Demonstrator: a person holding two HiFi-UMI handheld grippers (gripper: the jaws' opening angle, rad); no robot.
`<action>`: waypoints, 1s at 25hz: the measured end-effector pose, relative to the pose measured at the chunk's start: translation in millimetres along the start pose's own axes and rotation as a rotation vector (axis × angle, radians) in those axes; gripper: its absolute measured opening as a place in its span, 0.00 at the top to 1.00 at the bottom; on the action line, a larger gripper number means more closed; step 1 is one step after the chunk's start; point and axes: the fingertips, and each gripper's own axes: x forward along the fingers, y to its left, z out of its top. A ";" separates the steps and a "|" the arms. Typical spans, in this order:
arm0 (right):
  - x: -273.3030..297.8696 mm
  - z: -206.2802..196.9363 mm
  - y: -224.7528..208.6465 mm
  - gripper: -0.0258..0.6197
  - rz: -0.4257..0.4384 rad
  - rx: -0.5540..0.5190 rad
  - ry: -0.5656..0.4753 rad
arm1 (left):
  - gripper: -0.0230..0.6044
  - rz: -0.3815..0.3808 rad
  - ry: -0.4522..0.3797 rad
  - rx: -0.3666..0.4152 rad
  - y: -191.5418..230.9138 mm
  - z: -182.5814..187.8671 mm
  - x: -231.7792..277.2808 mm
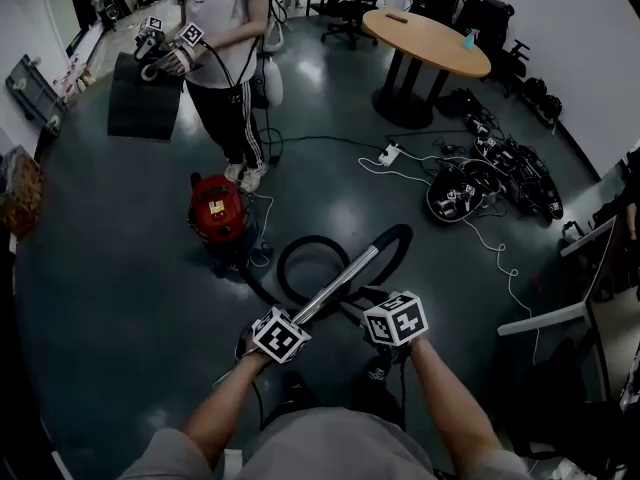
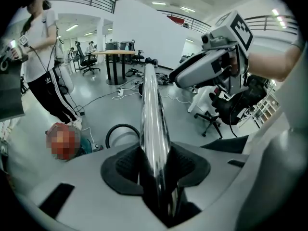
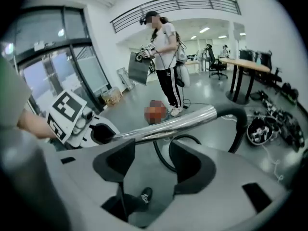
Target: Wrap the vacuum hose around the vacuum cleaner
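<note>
Head view, looking steeply down: holding the chrome wand tube (image 1: 340,280) at its near end with the left gripper (image 1: 292,324), with the right gripper (image 1: 378,308) just beside it on the right.

Seen along the left gripper (image 2: 155,165) itself: fingers (image 2: 124,165) closed narrow on the chrome wand tube (image 2: 153,109), pressing it from both sides, with its length running straight away between them.

Seen along the right gripper (image 3: 151,160): fingers (image 3: 115,161) standing wide and gripping nothing. Chrome wand tube (image 3: 168,124) crossing left to right just beyond their tips, not between them. Below the gap, only floor (image 3: 150,177) and a shoe (image 3: 144,195).

At the tube's far end, joined to the black vacuum hose (image 1: 400,236), which bends over and down into a loop lying on the floor and leads left toward the vacuum cleaner (image 1: 218,208). Red, standing on the dark floor to the far left of both grippers, with no hose wrapped around it.

Just behind the vacuum cleaner, a second person (image 1: 228,58) standing with grippers in hand.

Far right: a round wooden tabletop (image 1: 430,36). Nearer on the right, a tangle of cables and gear (image 1: 490,178) on the floor, with a white power strip (image 1: 390,154) close by.
</note>
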 end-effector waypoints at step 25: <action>71.7 45.7 -92.9 0.74 0.461 0.766 -0.142 | 0.71 0.243 -0.057 -0.324 -36.5 103.3 72.5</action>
